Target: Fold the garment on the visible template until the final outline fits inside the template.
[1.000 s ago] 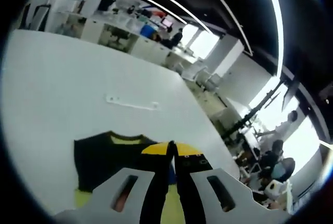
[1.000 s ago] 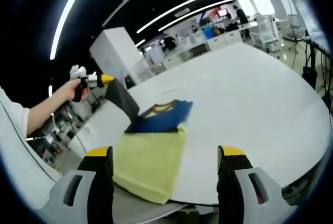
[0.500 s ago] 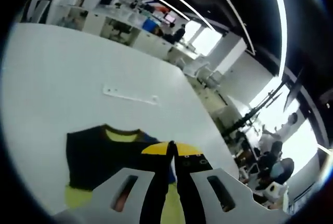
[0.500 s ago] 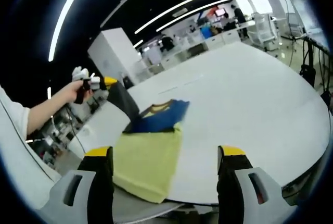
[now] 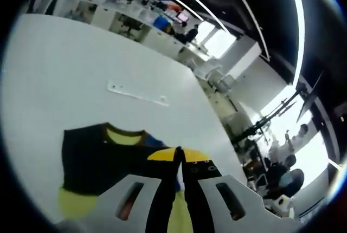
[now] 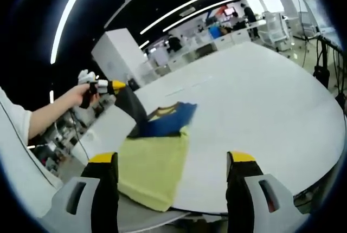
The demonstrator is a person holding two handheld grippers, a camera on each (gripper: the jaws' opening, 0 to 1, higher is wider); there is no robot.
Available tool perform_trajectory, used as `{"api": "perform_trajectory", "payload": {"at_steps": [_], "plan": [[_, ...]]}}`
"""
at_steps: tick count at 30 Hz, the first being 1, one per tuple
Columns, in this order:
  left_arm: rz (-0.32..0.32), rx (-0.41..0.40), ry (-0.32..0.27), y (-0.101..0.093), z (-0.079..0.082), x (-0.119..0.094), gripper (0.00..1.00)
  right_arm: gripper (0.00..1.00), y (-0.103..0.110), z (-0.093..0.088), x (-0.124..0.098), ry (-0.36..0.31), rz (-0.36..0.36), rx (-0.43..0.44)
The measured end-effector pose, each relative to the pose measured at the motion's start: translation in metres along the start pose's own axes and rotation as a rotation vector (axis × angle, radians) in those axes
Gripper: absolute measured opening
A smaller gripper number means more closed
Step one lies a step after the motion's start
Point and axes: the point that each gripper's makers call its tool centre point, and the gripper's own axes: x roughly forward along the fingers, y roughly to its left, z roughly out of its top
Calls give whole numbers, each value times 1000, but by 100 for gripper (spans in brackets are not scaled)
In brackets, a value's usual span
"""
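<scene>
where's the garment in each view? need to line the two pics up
Left gripper view: the garment sits low and left of centre, its dark panel just beyond the shut left gripper, yellow-green cloth below it.
Right gripper view: the garment lies left of centre on the table, past the open right gripper, one dark flap lifted by the left gripper.
Shared landmark: the yellow collar.

In the left gripper view, the left gripper's fingers hide the near part of the garment. In the right gripper view, the yellow-green template has its near corner blurred at the surface edge.
</scene>
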Motion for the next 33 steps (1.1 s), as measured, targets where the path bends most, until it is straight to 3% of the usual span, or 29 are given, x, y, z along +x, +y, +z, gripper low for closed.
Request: {"api": "perform_trajectory", "payload": {"at_steps": [33], "plan": [[45, -66, -3, -6, -30, 35, 0, 82, -13, 3, 3, 45, 53, -27]]}}
